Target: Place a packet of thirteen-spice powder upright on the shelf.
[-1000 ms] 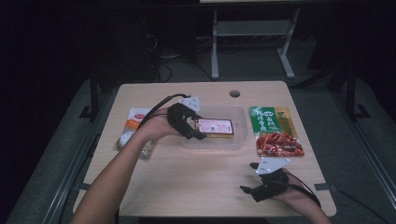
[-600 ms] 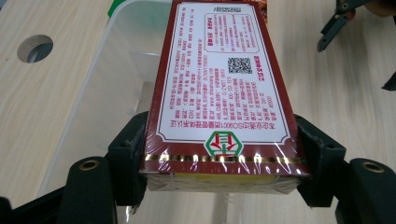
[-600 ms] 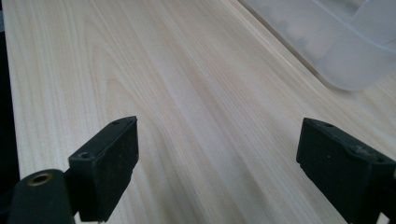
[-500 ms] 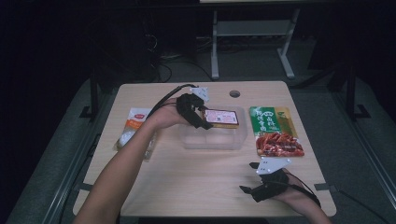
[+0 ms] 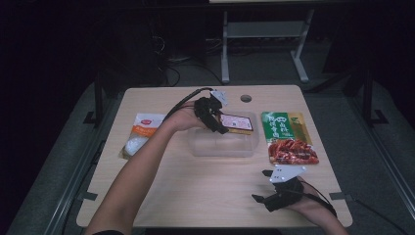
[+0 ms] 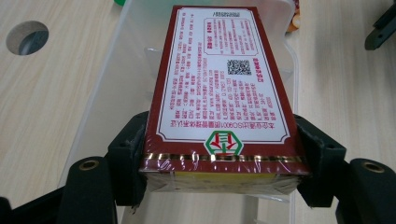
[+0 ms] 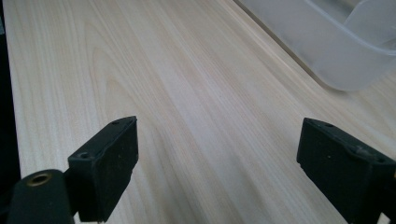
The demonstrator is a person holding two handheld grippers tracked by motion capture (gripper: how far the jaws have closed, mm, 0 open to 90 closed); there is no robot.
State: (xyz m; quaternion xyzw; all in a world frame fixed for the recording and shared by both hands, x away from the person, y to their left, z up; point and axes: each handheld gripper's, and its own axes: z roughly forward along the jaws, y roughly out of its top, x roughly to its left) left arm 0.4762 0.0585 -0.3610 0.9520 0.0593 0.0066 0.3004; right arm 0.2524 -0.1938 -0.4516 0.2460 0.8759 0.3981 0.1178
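Your left gripper [image 5: 219,122] clamps a dark red, plastic-wrapped box [image 5: 237,124] by its two long sides, carrying it flat above the clear plastic container [image 5: 222,147] at the middle of the table [image 5: 195,196]. Seen from the left gripper view, the box [image 6: 219,93] runs straight out from between the black jaws, its printed white label facing up with a code square and a green emblem near the clamped end, and the container [image 6: 116,93] lies directly beneath it. Your forearm reaches in from the lower left of the high view. Your right gripper [image 5: 266,193] rests low at the near right edge of the table, jaws spread wide with nothing between them; its own view looks across bare wood toward a corner of the container [image 7: 336,51]. A white and orange pouch [image 5: 139,134] lies left of the container, a green packet [image 5: 284,126] and a red packet [image 5: 292,152] to its right.
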